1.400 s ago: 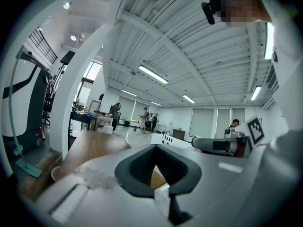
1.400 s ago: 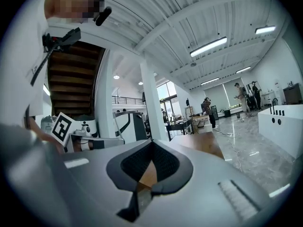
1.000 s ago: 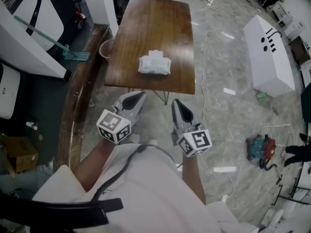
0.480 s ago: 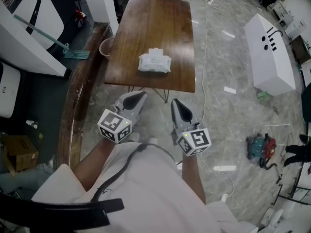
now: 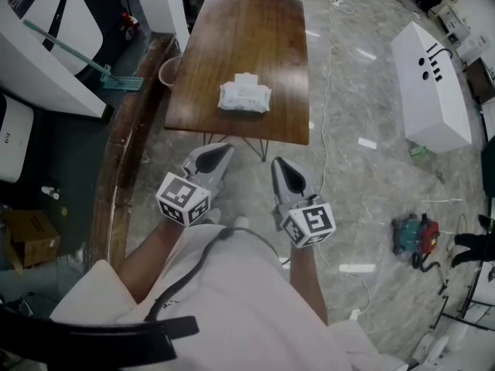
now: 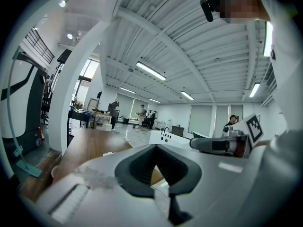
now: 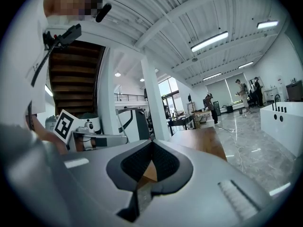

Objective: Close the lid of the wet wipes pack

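Observation:
The wet wipes pack [image 5: 244, 97] lies near the front edge of a brown wooden table [image 5: 255, 29]; it is white and pale green. A small white flap stands up at its far side. Both grippers hang over the floor in front of the table, short of the pack and apart from it. My left gripper [image 5: 214, 154] is shut, its tips meeting with nothing between them [image 6: 155, 146]. My right gripper [image 5: 281, 168] is likewise shut and empty [image 7: 151, 143]. Each carries a marker cube. In both gripper views the tabletop stretches ahead beyond the jaws.
A long white box [image 5: 431, 83] and a red and teal tool [image 5: 415, 238] lie on the marble floor at the right. A pink bucket [image 5: 169, 74] and a green-handled mop [image 5: 77, 56] sit left of the table, with a cardboard box [image 5: 31, 242] nearer. Cables cross the floor.

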### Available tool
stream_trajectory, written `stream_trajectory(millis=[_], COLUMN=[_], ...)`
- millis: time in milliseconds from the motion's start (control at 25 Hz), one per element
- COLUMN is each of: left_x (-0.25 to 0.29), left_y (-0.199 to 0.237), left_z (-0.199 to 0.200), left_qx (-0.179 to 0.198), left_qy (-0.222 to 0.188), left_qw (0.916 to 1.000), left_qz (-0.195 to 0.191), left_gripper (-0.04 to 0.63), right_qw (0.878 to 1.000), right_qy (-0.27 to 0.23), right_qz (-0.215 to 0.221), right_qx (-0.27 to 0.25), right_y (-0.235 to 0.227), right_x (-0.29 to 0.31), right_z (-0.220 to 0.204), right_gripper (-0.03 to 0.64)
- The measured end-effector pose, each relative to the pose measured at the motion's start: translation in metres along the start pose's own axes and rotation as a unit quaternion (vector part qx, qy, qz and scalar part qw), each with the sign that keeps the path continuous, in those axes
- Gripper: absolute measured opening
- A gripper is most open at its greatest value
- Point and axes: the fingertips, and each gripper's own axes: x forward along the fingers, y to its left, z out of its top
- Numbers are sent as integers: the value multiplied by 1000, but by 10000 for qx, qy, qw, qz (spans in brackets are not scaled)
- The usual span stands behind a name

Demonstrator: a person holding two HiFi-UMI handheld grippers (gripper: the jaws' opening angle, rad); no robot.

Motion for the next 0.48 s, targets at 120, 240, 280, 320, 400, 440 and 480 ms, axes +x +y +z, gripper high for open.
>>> stream_trajectory(millis=[120,240,280,320,400,440,480], left_x=[1,2,1,1,0,0,1], left_y=[-7,-12,-14,-15,-17,-19,-21], left_z=[-2,-5,-6,-7,-10,-12,-14], left_qx=[39,39,35,28,20,30,52], left_qy=[10,4,4,6,17,26,36], left_qw=[10000,9999,9998,9998,9996,9996,9995], left_qz=[81,155,178,204,266,295,315], left_gripper=[3,2,3,3,2,3,3], right_qw=[10000,9999,9999,9998,9997,9997,9997], right_qy=[16,19,21,25,33,36,41], right_qz=[44,120,147,175,225,244,261], right_qx=[0,7,11,11,0,-6,-11], right_y=[-4,-7,-8,-9,-10,-10,-11], right_x=[-6,-10,-11,-12,-14,-16,-19], right_z=[-2,-4,-4,-5,-7,-8,-9], right_gripper=[9,9,9,9,9,9,9])
